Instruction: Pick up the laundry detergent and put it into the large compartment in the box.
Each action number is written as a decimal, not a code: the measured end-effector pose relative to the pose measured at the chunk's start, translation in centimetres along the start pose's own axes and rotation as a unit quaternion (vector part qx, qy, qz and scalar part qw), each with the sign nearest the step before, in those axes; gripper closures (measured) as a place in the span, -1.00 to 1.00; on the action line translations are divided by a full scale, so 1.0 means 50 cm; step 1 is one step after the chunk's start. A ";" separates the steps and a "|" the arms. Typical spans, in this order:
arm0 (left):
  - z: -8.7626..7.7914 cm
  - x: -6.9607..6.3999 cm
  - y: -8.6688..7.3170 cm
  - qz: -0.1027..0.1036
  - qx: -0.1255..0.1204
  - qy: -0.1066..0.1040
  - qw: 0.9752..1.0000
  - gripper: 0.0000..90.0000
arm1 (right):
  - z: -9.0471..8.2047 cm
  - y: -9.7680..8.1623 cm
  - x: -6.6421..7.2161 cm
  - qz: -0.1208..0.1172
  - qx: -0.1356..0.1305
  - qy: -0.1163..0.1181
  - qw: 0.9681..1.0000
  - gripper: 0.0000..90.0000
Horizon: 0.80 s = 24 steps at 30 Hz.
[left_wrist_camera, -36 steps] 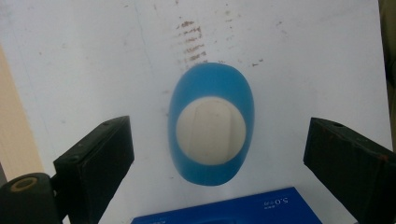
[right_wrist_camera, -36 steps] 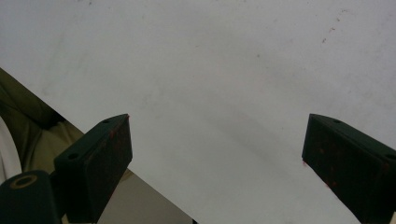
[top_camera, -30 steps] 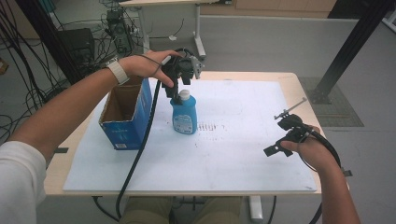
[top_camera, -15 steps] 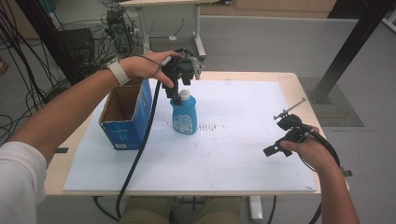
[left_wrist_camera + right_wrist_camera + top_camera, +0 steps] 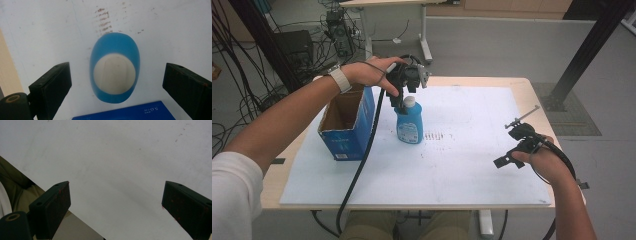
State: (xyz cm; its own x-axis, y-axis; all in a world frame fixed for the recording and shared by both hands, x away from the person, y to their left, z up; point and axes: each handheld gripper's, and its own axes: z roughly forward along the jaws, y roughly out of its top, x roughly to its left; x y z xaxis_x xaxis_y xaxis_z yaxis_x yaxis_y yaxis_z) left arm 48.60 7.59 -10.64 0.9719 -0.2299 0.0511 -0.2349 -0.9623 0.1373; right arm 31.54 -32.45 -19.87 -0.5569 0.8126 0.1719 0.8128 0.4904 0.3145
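Left tool [image 5: 404, 102] hangs directly over the blue bottle [image 5: 409, 122], pointing down. In the left gripper view the jaws stand wide apart, one on each side of the white cap [image 5: 114, 74], neither touching it; nothing is held.

Bottle stands upright on the white sheet [image 5: 472, 150] covering the counter [image 5: 524, 85], towards the far left, just right of the open blue cardboard box [image 5: 346, 125]. Box edge shows at the bottom of the left gripper view [image 5: 125, 112], close beside the bottle.

Right tool [image 5: 517, 147] is held low over the near right part of the sheet, well apart from the bottle. Jaws wide open, empty; the right gripper view shows bare sheet between them.

Step in hand, as judged: taking hold of the bottle by its top with the left tool.

Notes for doing it well:
- Cap sits roughly midway between the jaws; keep that centring while lowering straight down.
- Bottle body is oval from above. Closing on the neck or cap looks safer than on the broad body.
- Go low enough that the pads seat below the cap rim, otherwise the grip may slip off.
- Mind the box beside it: the jaw on that side could catch its wall.
- Close gently; a tall upright bottle could tip if one jaw touches first.
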 end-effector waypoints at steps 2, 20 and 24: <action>0.003 0.000 0.001 0.000 0.001 -0.001 1.000 -0.80 | 0.001 -0.001 0.000 0.000 0.000 0.001 1.000 -0.82; 0.058 -0.001 0.018 0.009 0.012 -0.009 1.000 -0.80 | 0.003 -0.015 -0.004 0.007 -0.003 0.002 1.000 -0.82; 0.068 -0.003 0.019 0.009 0.014 -0.008 1.000 -0.78 | 0.004 -0.019 -0.004 0.008 -0.003 0.002 1.000 -0.82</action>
State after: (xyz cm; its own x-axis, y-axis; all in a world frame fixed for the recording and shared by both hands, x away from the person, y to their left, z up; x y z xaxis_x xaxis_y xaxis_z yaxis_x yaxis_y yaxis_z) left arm 48.30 6.23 -13.86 0.9675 -0.2503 0.0366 -0.2528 -0.9614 0.1083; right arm 30.93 -33.01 -20.40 -0.5441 0.8192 0.1813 0.8208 0.4750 0.3174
